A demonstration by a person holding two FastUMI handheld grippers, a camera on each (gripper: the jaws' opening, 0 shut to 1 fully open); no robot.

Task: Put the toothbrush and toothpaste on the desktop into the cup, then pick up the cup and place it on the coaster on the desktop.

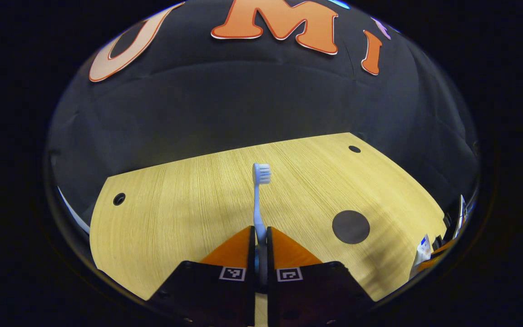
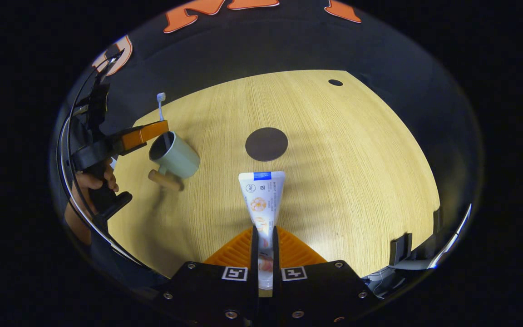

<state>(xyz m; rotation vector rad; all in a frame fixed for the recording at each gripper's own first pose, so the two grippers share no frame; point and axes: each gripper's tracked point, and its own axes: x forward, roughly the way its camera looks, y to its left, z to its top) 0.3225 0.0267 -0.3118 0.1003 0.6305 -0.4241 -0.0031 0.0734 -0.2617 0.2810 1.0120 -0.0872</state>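
My left gripper [image 1: 261, 232] is shut on the handle of a light blue toothbrush [image 1: 259, 195], whose white bristles point away over the wooden desktop [image 1: 189, 213]. My right gripper [image 2: 264, 232] is shut on a white toothpaste tube [image 2: 261, 195], held above the desktop with its blue-striped end forward. In the right gripper view the left gripper [image 2: 145, 134] holds the toothbrush [image 2: 160, 105] just above the rim of a pale green cup [image 2: 175, 156] with a wooden handle. The dark round coaster [image 2: 266, 143] lies flat right of the cup; it also shows as the coaster [image 1: 351, 226].
The desktop has small dark holes near its corners, such as the hole [image 1: 119, 199] and the hole [image 2: 335, 82]. A hand [image 2: 93, 181] grips the left tool at the left edge. Black clamps [image 2: 400, 247] sit at the desktop's right edge.
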